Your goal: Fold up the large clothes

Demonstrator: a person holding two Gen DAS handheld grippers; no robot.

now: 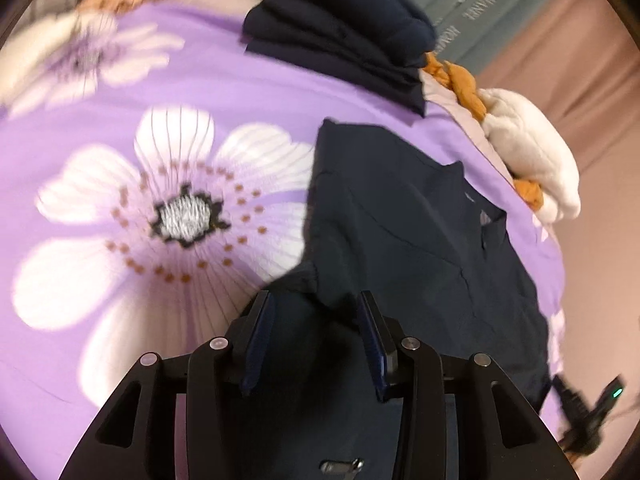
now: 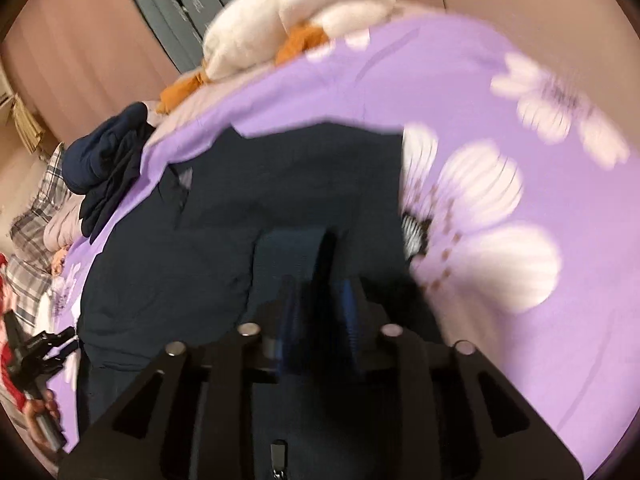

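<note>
In the left wrist view, a purple bedsheet printed with large white flowers fills the left side. The left gripper reaches in from the bottom edge, its two blue-padded fingers standing apart at a moderate gap. The near edge of the dark navy garment lies in and under that gap; the pads do not visibly press on the cloth. The garment lies spread on the sheet, running from the gripper up and to the right, its collar toward the far right. Behind it, at top centre, sits a stack of folded navy clothes. To the right of the stack, a white plush blanket with orange cloth under it lies at the bed's edge.

In the right wrist view, a checked fabric lies at far left, then the folded navy stack, then the navy garment spread across the centre. The right gripper is blurred; its blue pads stand close together with dark cloth around them, and I cannot tell whether they pinch it. The flowered sheet fills the right.
</note>
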